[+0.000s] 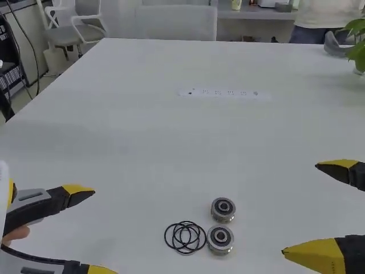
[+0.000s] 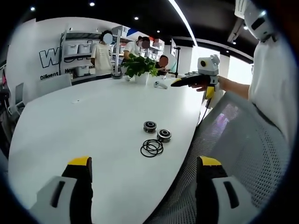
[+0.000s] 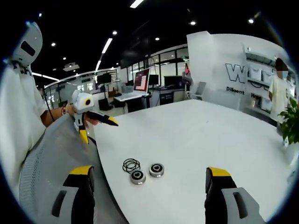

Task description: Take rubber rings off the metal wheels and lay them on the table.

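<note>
Two metal wheels lie side by side near the table's front edge, one (image 1: pixel 223 209) just behind the other (image 1: pixel 220 238). A small pile of thin black rubber rings (image 1: pixel 185 236) lies flat on the table, to the left of the nearer wheel. My left gripper (image 1: pixel 94 231) is open at the lower left, well clear of the rings. My right gripper (image 1: pixel 302 209) is open at the lower right, apart from the wheels. The left gripper view has the wheels (image 2: pixel 157 131) and rings (image 2: pixel 152 148) ahead of its open gripper (image 2: pixel 145 163). The right gripper view has the wheels (image 3: pixel 147 172) and rings (image 3: pixel 131 164) between its spread jaws.
A white power strip (image 1: pixel 225 92) lies mid-table, far behind the wheels. A potted plant (image 1: pixel 356 43) stands at the far right edge, and office chairs (image 1: pixel 85 25) stand beyond the far left corner. People stand behind the plant (image 2: pixel 138 65) across the table.
</note>
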`<state>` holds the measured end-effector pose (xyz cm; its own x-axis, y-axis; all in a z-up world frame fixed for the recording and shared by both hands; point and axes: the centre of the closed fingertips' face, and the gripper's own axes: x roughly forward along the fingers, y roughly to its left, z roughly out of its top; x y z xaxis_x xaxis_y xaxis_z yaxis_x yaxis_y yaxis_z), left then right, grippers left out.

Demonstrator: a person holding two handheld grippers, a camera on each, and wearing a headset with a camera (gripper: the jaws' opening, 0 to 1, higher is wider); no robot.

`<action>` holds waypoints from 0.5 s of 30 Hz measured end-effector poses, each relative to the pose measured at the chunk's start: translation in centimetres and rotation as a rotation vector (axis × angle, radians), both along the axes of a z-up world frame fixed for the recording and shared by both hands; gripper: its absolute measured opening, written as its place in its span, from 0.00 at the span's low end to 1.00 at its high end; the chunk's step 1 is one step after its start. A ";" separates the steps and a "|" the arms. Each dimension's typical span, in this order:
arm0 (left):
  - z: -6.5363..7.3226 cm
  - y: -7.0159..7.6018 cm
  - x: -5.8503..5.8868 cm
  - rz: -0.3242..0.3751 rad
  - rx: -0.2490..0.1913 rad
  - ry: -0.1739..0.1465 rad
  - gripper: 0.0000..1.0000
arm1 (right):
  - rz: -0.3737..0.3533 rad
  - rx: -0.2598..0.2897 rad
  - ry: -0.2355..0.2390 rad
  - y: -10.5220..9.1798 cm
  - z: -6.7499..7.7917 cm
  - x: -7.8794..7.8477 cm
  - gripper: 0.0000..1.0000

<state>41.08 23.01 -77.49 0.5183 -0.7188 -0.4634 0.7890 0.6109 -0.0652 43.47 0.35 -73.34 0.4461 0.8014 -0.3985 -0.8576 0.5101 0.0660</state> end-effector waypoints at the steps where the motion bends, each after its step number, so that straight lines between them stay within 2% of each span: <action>1: 0.2 0.1 0.0 0.005 -0.002 -0.004 0.91 | -0.011 0.009 0.002 -0.3 -0.1 0.1 0.99; 9: 0.4 1.3 0.0 0.036 0.008 -0.018 0.91 | -0.050 0.021 0.027 -1.2 -1.2 0.0 0.99; 15: 0.5 2.4 0.0 0.078 -0.006 -0.018 0.91 | -0.072 0.020 0.056 -1.6 -2.4 -0.1 0.99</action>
<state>41.09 25.43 -76.97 0.5806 -0.6790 -0.4493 0.7404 0.6699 -0.0556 43.38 -1.27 -75.78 0.4804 0.7759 -0.4088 -0.8132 0.5686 0.1237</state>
